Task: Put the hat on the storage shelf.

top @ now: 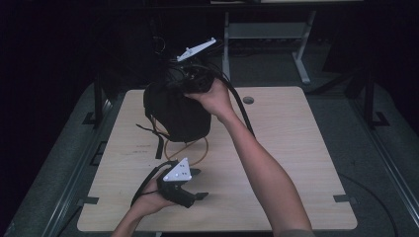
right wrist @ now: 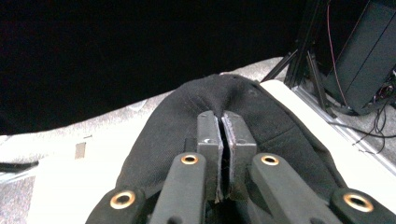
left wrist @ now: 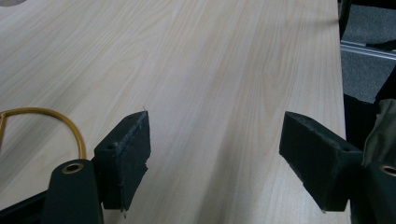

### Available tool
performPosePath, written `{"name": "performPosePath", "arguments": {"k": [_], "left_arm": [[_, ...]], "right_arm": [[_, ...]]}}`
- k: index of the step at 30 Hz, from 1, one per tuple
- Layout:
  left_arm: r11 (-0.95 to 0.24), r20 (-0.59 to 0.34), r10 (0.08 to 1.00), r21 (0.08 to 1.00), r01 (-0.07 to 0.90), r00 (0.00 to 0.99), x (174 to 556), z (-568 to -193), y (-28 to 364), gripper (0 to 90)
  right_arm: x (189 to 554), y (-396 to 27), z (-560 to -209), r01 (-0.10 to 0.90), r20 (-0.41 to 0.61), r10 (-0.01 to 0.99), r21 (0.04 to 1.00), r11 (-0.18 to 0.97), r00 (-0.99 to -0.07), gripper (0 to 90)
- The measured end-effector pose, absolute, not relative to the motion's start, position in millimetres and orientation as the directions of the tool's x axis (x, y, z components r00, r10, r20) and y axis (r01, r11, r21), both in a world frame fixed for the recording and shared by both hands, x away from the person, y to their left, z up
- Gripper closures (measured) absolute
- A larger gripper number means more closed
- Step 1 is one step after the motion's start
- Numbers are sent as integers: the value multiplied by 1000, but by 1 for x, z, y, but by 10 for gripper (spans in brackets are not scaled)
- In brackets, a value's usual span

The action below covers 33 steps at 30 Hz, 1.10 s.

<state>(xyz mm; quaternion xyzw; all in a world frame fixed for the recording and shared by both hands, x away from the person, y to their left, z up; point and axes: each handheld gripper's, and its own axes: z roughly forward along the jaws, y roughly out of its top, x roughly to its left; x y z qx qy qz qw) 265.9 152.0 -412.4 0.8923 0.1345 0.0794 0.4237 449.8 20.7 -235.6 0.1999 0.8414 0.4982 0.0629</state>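
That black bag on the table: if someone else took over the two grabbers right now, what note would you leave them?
Right gripper: shut on the top fabric of the black bag, at the table's far left.
Left gripper: open, empty, low over bare wood near the front edge.
Yellow cord: looped on the table under the bag.
Done: bag gripped.
Left: probably setting or moving the bag; the left gripper could assist.

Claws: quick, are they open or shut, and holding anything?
Left claw: open, holding nothing, over the table.
Right claw: shut on the black bag.
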Motion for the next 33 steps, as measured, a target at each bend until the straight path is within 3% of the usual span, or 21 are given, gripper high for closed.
{"name": "performPosePath", "arguments": {"k": [7,8,9,12,14,33], "left_arm": [[-595,21,311,784,177,950,266,-412,153,247],[-598,25,312,782,176,950,265,-412,154,247],[-598,25,312,782,176,950,265,-412,154,247],[-599,28,311,782,173,950,264,-412,154,247],[-596,27,313,784,175,949,265,-412,154,246],[-574,20,340,797,191,940,267,-410,158,240]], "right_arm": [[448,21,-239,249,70,406,880,405,-911,816],[447,21,-239,238,56,416,885,400,-907,725],[447,21,-239,238,56,416,885,400,-907,725],[445,20,-238,235,48,425,886,400,-904,538],[445,17,-237,244,61,418,883,401,-906,468],[439,-32,-242,322,154,417,871,371,-896,326]]}}
